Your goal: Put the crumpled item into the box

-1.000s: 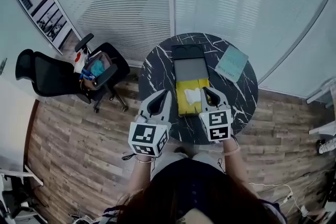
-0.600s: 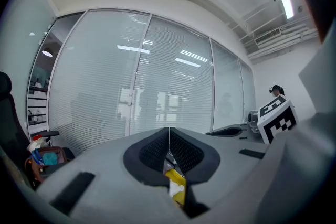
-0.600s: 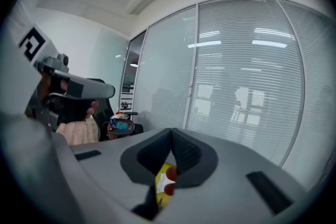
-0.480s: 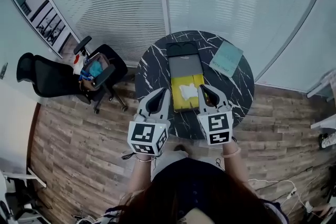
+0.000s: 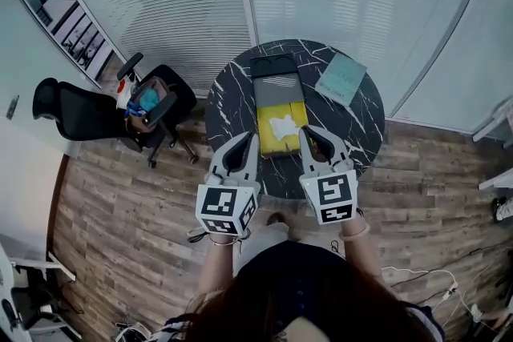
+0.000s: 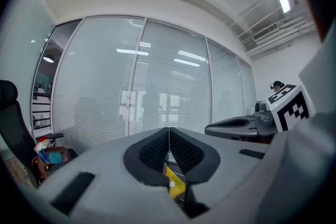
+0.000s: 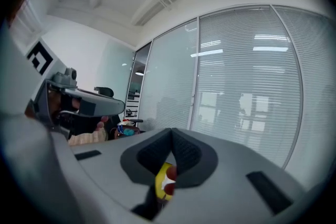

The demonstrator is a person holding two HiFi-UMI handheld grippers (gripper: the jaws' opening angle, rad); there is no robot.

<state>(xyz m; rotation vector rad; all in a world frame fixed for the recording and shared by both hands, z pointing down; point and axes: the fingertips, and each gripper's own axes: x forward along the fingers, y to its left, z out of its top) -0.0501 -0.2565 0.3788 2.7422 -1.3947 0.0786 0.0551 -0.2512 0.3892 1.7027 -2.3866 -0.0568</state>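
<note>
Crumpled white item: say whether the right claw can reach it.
Probably yes: the crumpled white item lies uncovered on the yellow box just ahead of the right claw, nothing between; the shut jaws must open first.

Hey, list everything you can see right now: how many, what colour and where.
table: one, round, black with white veins, centre of the head view.
box: one, yellow, near part of the table, between the two grippers.
crumpled item: one, white, on the yellow box; whether it lies inside cannot be told.
panel: one, grey, just beyond the box.
tray: one, black, far end of that row.
book: one, pale teal, far right of the table.
chairs: two, black, on the floor left of the table; the nearer one holds a bag.
floor: brown wood planks.
left gripper: grey, jaws together, empty.
right gripper: grey, jaws together, empty.
</note>
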